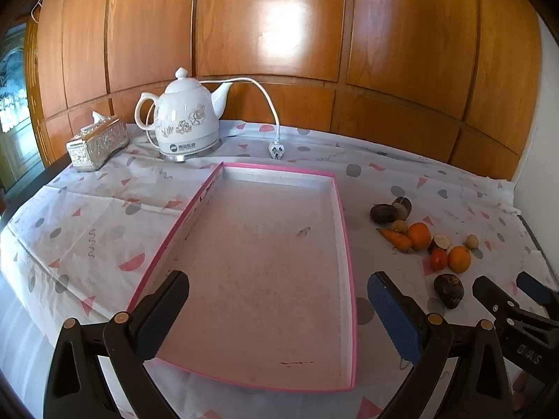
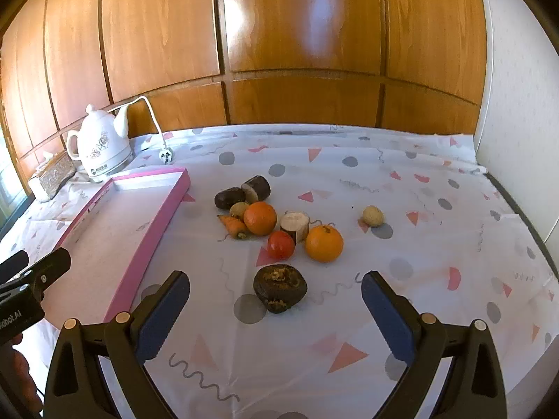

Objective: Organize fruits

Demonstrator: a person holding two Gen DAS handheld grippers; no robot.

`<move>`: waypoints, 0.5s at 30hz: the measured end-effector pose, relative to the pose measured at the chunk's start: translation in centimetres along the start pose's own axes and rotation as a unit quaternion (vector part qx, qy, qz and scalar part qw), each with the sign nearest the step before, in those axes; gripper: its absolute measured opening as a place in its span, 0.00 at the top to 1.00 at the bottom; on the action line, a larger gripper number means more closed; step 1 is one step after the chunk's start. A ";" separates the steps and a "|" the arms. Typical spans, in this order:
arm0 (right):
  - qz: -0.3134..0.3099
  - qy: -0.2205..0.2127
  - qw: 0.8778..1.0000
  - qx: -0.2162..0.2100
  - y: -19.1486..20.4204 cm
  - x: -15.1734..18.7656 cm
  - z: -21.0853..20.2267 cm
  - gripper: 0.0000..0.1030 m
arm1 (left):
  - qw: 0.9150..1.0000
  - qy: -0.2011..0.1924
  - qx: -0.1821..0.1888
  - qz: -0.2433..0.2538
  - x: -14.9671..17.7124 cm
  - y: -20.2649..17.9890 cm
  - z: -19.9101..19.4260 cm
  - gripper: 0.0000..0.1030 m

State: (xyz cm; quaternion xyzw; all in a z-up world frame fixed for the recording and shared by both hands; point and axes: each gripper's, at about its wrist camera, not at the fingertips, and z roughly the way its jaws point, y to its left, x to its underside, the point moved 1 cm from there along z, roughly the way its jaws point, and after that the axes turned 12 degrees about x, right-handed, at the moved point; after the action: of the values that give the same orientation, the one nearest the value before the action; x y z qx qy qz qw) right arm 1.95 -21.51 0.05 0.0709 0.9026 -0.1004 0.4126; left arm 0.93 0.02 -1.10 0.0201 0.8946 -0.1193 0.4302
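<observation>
Both my left gripper [image 1: 277, 309] and right gripper [image 2: 276, 309] gape wide, nothing held, since the shallow pink-rimmed cardboard tray [image 1: 344, 241] awaits that dark wrinkled fruit [image 2: 279, 288].

Wall panels [image 2: 300, 35] glossy varnished wood; kettle [image 1: 187, 115] glazed white ceramic; tablecloth [image 2: 419, 244] thin creased plastic; tray [image 1: 344, 230] matt pink cardboard.

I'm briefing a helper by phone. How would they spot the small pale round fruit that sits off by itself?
Find the pink tray; the fruit pile lies to its right. Right of the pile, alone on the cloth, sits the pale round fruit, beige, touching nothing.
</observation>
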 end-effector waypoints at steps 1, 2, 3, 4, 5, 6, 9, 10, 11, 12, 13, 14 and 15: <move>-0.002 -0.002 1.000 0.000 0.0 0.0 0.0 0.02 | 1.000 0.001 0.001 -0.002 0.0 0.0 0.1 0.00; -0.003 -0.003 1.000 -0.001 0.1 0.0 0.0 0.02 | 1.000 0.003 0.002 -0.003 0.0 0.0 0.1 0.00; -0.004 -0.002 1.000 -0.001 0.1 0.0 0.0 0.02 | 1.000 0.004 0.002 -0.003 0.1 0.0 0.2 0.00; -0.005 -0.002 1.000 -0.002 0.1 0.0 0.1 0.02 | 1.000 0.005 0.002 -0.003 0.1 0.0 0.2 0.00; -0.005 -0.001 1.000 -0.004 0.2 0.1 0.1 0.02 | 1.000 0.007 0.002 -0.001 0.2 -0.1 0.3 0.00; -0.006 -0.001 1.000 -0.004 0.2 0.1 0.1 0.02 | 1.000 0.008 0.002 -0.001 0.2 0.0 0.3 0.00; -0.008 -0.003 1.000 -0.005 0.2 0.1 0.1 0.03 | 1.000 0.010 0.004 -0.001 0.3 0.0 0.4 0.00; -0.008 -0.004 1.000 -0.005 0.2 0.2 0.1 0.03 | 1.000 0.010 0.004 -0.001 0.3 0.1 0.4 0.00; -0.008 -0.004 1.000 -0.006 0.2 0.2 0.1 0.03 | 1.000 0.012 0.004 -0.002 0.2 0.0 0.4 0.00; -0.009 -0.004 1.000 -0.006 0.2 0.2 0.2 0.03 | 1.000 0.013 0.003 -0.002 0.2 0.0 0.5 0.00; -0.008 -0.003 1.000 -0.006 0.2 0.2 0.2 0.03 | 1.000 0.013 0.002 -0.003 0.2 0.0 0.5 0.00; -0.008 -0.002 1.000 -0.007 0.2 0.1 0.2 0.03 | 1.000 0.013 0.000 -0.003 0.2 0.1 0.6 0.00; -0.008 0.000 1.000 -0.007 0.2 0.1 0.2 0.03 | 1.000 0.014 0.001 -0.004 0.3 0.1 0.6 0.00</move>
State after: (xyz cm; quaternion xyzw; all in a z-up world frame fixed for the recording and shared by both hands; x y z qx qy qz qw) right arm 2.09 -21.33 -0.23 0.0603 0.9036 -0.0973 0.4127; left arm 1.21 0.02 -1.69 0.0184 0.9005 -0.1213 0.4172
